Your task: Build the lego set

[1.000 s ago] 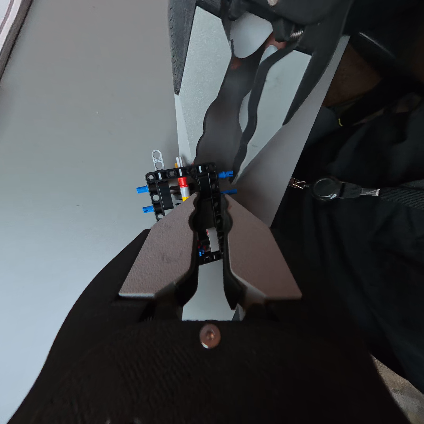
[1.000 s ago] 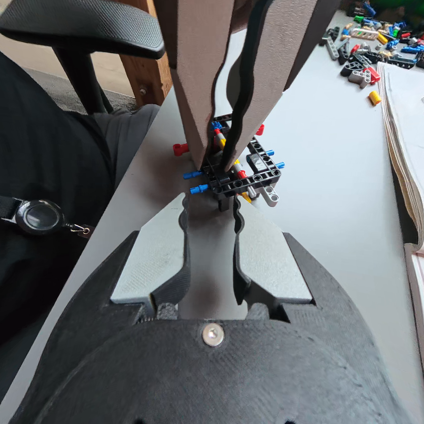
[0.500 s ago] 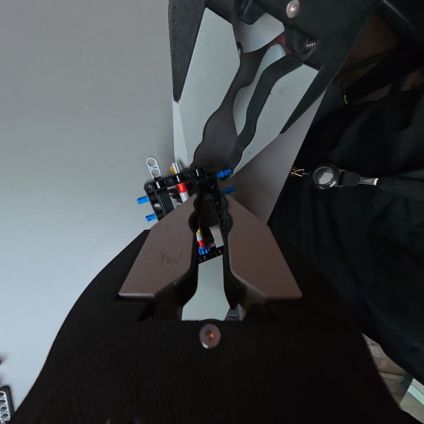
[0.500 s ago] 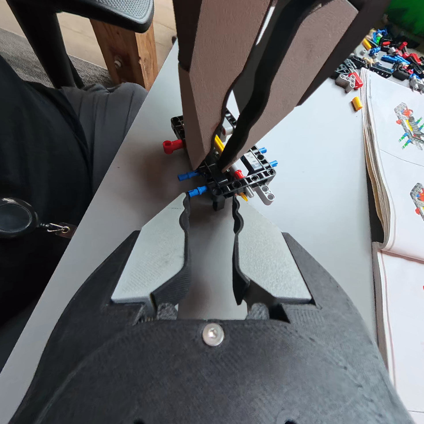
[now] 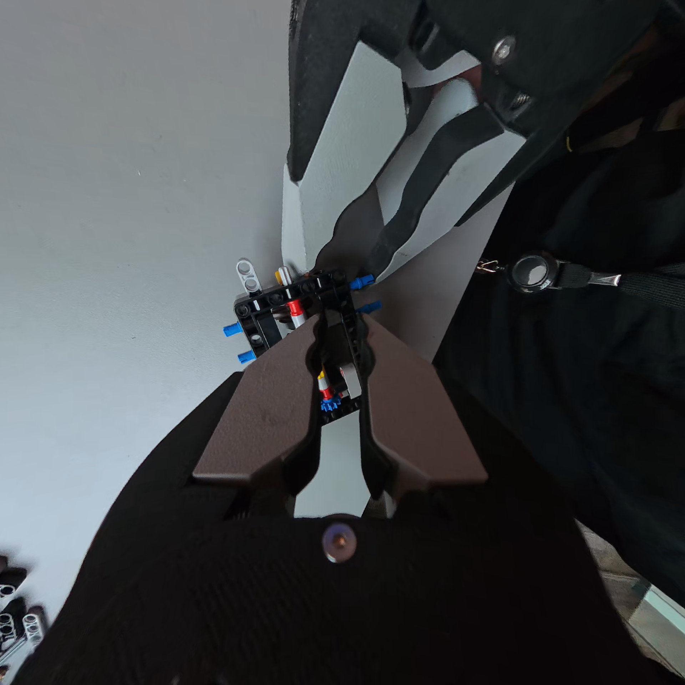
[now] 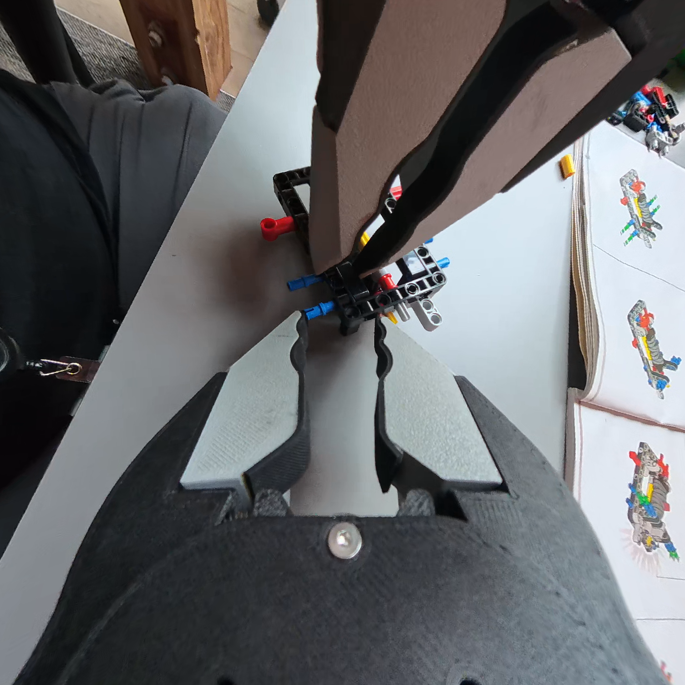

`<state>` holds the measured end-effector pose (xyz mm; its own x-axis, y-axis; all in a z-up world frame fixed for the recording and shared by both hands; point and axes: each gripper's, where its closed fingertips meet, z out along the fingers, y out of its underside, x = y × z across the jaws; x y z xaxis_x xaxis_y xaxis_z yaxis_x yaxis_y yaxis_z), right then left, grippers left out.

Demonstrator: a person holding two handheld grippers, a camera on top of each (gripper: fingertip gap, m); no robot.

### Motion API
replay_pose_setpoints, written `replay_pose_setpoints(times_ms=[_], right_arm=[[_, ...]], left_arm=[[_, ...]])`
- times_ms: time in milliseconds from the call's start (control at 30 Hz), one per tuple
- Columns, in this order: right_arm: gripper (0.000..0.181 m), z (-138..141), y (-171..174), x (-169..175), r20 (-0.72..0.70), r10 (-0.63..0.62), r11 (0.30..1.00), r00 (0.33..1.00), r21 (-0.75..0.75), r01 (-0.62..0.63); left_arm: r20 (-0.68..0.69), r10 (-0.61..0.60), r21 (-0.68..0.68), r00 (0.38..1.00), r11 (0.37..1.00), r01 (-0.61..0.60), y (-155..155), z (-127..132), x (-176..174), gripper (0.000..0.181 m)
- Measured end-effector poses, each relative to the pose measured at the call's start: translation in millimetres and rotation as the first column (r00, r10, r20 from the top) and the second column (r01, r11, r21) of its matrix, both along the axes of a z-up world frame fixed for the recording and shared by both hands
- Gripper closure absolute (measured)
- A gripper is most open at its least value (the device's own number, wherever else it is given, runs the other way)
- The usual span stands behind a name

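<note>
The left gripper [image 5: 339, 326] is closed on the lego assembly [image 5: 296, 315], its brown fingers [image 5: 274, 400] pinching a black beam that runs up between them; the jaws stand only as far apart as that beam is wide. Between the fingers, nearer the gripper's body, a small blue gear [image 5: 329, 406], a red-and-yellow axle piece and a grey block show inside the frame. Beyond the fingertips the black open frame spreads to their left, with blue pins [image 5: 232, 329] sticking out of its far-left side and a light grey two-hole link [image 5: 247, 276] standing off its far edge.

The right gripper [image 6: 339, 326] is open, its grey fingers [image 6: 255, 415] well apart with bare table [image 6: 500, 296] between them. Its tips sit just short of the assembly [image 6: 385, 293]: a black stub of the frame reaches into the gap, and one blue pin [image 6: 318, 308] lies right at the left fingertip; whether it touches I cannot tell. From above and ahead, the left gripper [image 6: 356, 267] comes down onto the frame's top.

A red pin [image 6: 276, 226] juts from the frame ahead and to the left of the right gripper. To its right lies an open instruction booklet [image 6: 630, 333], and beyond that a heap of loose parts [image 6: 652, 115] and a single yellow piece [image 6: 567, 165]. No box or tray holds the parts; they lie loose on the table.
</note>
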<state>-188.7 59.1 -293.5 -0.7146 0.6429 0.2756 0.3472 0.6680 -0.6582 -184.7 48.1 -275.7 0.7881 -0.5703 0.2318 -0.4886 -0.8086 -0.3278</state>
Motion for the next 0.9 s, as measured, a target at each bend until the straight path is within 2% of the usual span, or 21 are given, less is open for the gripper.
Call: replay_pose_setpoints(times_ms=[167,400,467,633,667,700,767,900], right_arm=[[0.149,0,1,-1,-0.007,-0.005,1.000,1.000,0.030,0.005],[0.152,0,1,-1,-0.020,-0.003,0.999,1.000,0.043,0.004],[0.164,0,3,-2,-0.029,-0.004,0.998,1.000,0.059,0.006],[0.171,0,6,-3,-0.035,-0.021,0.996,0.999,0.080,0.024],[0.181,-1,4,-2,-0.032,-0.006,0.996,0.999,0.085,0.008],[0.181,-5,-2,1,-0.016,0.014,0.997,1.000,0.078,-0.013],[0.181,-9,-7,1,-0.010,0.033,0.995,0.999,0.098,-0.032],[0.181,-6,-12,-1,0.008,0.048,0.999,0.999,-0.019,-0.048]], left_arm=[[-0.064,-0.025,0.011,0.998,1.000,0.025,1,-1,0,0.168],[-0.088,-0.040,0.049,0.995,0.998,0.045,1,-1,-1,0.168],[-0.067,-0.051,0.057,0.996,0.997,0.055,0,-1,3,0.168],[-0.070,-0.044,0.098,0.997,0.994,0.051,1,-1,0,0.168],[-0.069,-0.048,0.105,0.997,0.993,0.055,0,-1,0,0.167],[-0.080,-0.040,0.149,0.996,0.987,0.052,4,1,-2,0.178],[-0.130,-0.072,0.174,0.989,0.980,0.094,3,2,-5,0.181],[-0.100,-0.017,0.138,0.995,0.990,0.031,0,2,-11,0.181]])
